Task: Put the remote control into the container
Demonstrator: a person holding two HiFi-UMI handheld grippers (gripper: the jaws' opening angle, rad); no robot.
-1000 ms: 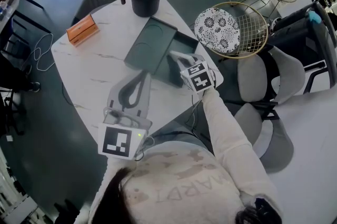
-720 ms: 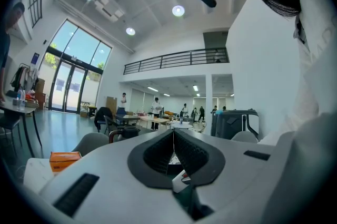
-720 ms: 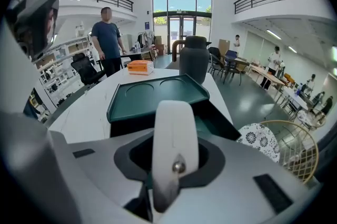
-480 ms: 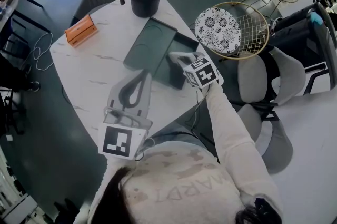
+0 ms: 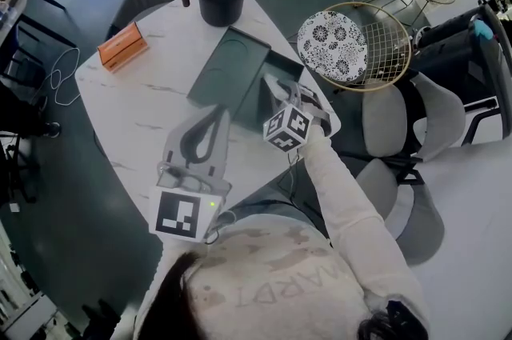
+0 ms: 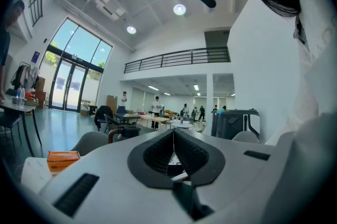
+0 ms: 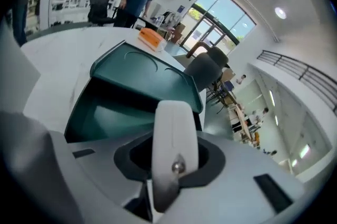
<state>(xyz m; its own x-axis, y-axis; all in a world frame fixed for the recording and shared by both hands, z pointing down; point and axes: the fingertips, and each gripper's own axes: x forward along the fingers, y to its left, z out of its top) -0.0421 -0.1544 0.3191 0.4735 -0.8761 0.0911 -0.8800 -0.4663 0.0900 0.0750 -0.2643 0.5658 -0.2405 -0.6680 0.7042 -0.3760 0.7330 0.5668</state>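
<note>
Over the open mouth of the dark green container (image 7: 118,112), the right gripper (image 5: 278,90) points downward with its jaws pinching the white remote control (image 7: 174,138) — the remote stands on end between the pads, free end aimed at the cavity. The container's lid (image 7: 142,72) is off and lies tilted at the far side of the box, so the opening is unobstructed. The left gripper (image 5: 210,121) hangs level above the table (image 5: 136,106), well apart from the container; its jaws are pressed together with nothing between them.

Status: pick-up complete; transport essentially complete. Remaining: lower the remote below the rim, release, withdraw. Judged from the right gripper view, the remote has not yet entered the cavity — whether it touches the near wall cannot be determined.
</note>
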